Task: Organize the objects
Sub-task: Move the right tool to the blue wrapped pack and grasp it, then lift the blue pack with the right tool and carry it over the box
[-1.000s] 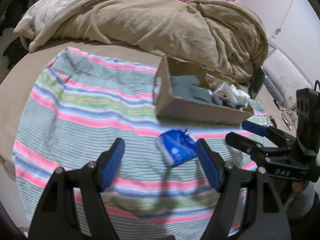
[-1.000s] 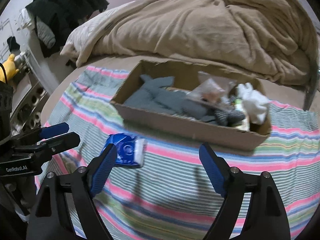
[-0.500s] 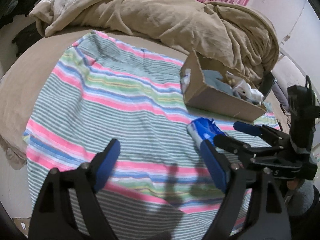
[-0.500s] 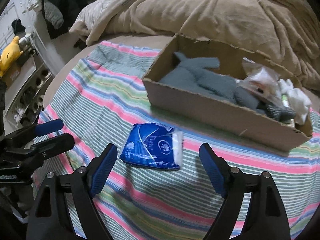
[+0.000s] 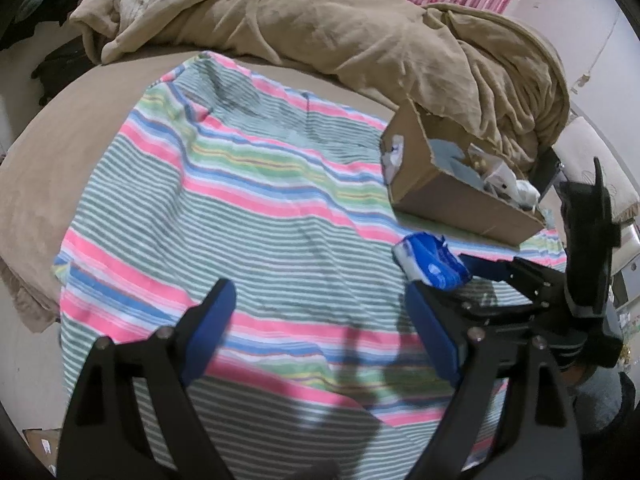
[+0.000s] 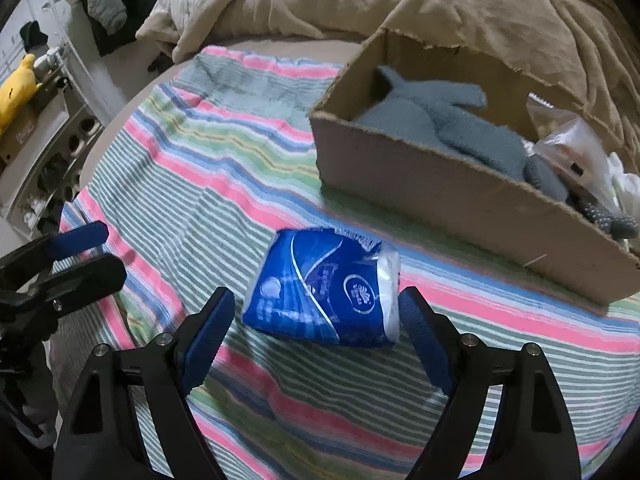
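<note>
A blue tissue pack (image 6: pixel 324 292) lies on the striped towel (image 6: pixel 192 168), just in front of the cardboard box (image 6: pixel 460 196). My right gripper (image 6: pixel 316 332) is open and its blue pads straddle the pack, close on both sides. The pack also shows in the left wrist view (image 5: pixel 430 260), with the right gripper (image 5: pixel 452 284) reaching at it. My left gripper (image 5: pixel 320 332) is open and empty over the towel (image 5: pixel 248 216), left of the pack. The box (image 5: pixel 448 192) holds a grey-blue cloth (image 6: pixel 448 128), a clear bag and white items.
A rumpled tan blanket (image 5: pixel 340 28) lies behind the box. The towel covers a tan bed (image 5: pixel 60 152) whose edge drops off at the left. A shelf with a yellow toy (image 6: pixel 16 88) stands at the far left.
My right gripper has moved forward and down until its pads flank the tissue pack. My left gripper has swung left, away from the pack. Both stay open.
</note>
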